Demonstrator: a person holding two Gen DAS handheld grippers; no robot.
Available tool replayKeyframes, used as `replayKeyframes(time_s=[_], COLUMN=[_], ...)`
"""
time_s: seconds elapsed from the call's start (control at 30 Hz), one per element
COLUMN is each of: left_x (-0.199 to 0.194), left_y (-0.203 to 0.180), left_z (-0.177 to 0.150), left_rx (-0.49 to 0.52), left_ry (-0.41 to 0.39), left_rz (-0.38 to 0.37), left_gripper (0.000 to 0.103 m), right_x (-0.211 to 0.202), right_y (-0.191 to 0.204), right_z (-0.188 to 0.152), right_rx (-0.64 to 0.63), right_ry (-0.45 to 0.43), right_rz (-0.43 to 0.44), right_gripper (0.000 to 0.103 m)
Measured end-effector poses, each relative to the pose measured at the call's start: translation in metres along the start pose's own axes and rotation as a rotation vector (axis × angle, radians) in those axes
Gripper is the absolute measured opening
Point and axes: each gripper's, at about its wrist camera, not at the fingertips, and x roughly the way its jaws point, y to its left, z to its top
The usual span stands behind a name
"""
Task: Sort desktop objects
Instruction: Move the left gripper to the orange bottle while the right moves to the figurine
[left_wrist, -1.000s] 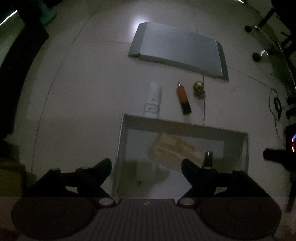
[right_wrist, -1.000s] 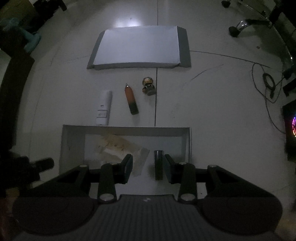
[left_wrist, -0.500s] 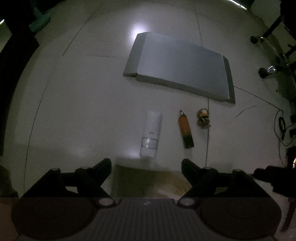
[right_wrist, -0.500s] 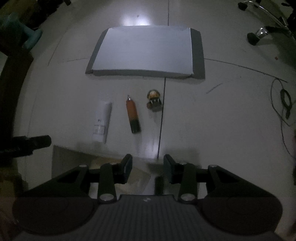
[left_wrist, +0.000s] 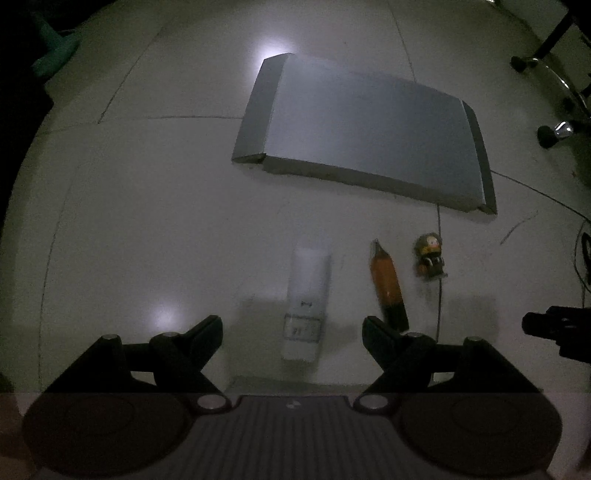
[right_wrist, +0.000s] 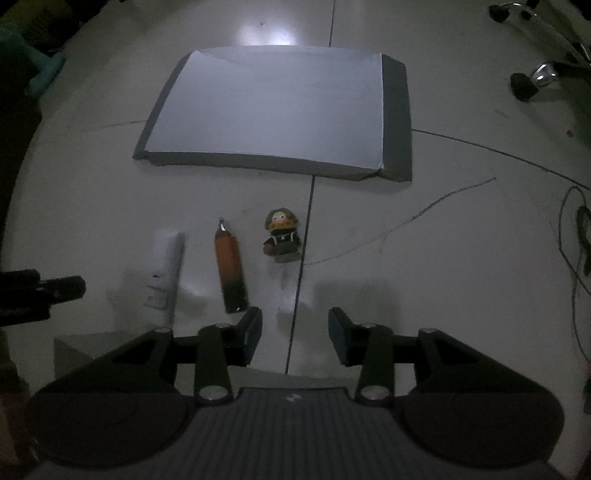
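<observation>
1. A pale, glossy tiled floor with thin dark grout lines is seen in both wrist views; the light is dim and bright spots are reflected on the tiles.
2. A flat grey rectangular box lid of smooth cardboard, with folded side flaps, lies at the far side of the floor.
3. Three small objects are laid in a row nearer than the lid, apart from one another.
4. A white, smooth, elongated plastic tube with a printed label lies at the left of the row; its long axis runs roughly away from the cameras, the labelled end nearest.
5. An orange cylindrical pen-like object with a black end and a pointed metal tip lies in the middle, its tip pointed toward the lid.
6. A small round-headed toy figure in dark clothes is seen at the right, beside a grout line.
7. The left gripper is held above the floor, its black jaws spread wide and empty, with the tube's near end between them.
8. The right gripper is likewise parted with nothing between its pads, just nearer than the pen's black end.
9. A grey cardboard edge is visible at the lower left of the right wrist view.
</observation>
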Motion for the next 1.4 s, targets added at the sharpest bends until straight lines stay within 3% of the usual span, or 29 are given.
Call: replayKeyframes(time_s=[0.17,0.47,0.6,0.9,1.2,1.4], left_x=[0.019,0.054,0.063,0.081,0.105,0.125], left_y=[-0.018,-0.053,-0.061,-0.074,-0.081,-0.08], left_z=[0.01,0.019,0.022,0.024,0.024,0.025], left_rx=[-0.017,-0.002,-0.006,0.009,0.0,-0.027], left_ry=[0.02,0.043,0.051,0.076,0.105,0.129], left_rz=[-0.035,-0.037,-0.036,-0.014,-0.023,-0.034], left_gripper=[0.081,0.081,0.081,0.081,0.081,0.081], right_x=[0.022,0.06,0.072,0.08,0.091,0.096], right_y=[-0.009,-0.03,-0.034,-0.05,-0.038,-0.037], right_z=[0.015,0.02,0.018,0.019,0.026,0.039], right_rx=[-0.009,-0.01,-0.067,-0.065,-0.101,-0.044], right_ry=[0.017,0.023,0.032,-0.015,-0.027,-0.043], right_rz=[0.016,0.028,0.044,0.113,0.113,0.122], right_gripper=[0.044,0.044,0.044,0.044,0.044,0.044])
